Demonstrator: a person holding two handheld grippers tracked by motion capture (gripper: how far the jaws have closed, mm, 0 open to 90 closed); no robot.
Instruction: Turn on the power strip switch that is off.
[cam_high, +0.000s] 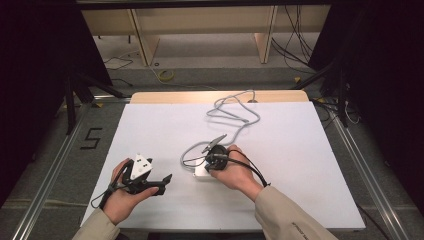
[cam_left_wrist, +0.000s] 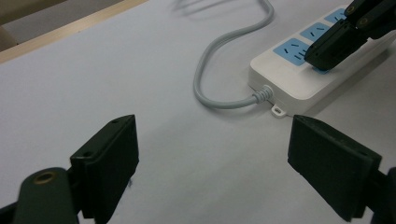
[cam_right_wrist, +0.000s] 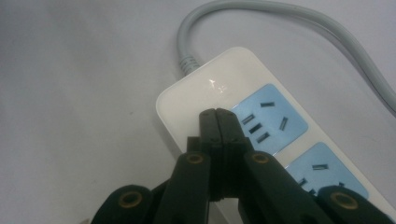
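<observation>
We see the white power strip (cam_right_wrist: 261, 140) near the middle of the table (cam_high: 300, 150), its long axis running from the cord end, which points toward the left edge, back under the right hand. Our right gripper (cam_right_wrist: 217, 122) has its fingers pressed together, empty, tips resting on the strip beside the first blue socket. Our left gripper (cam_left_wrist: 212, 158) holds its fingers wide, empty, just left of the strip and pointing toward it.
</observation>
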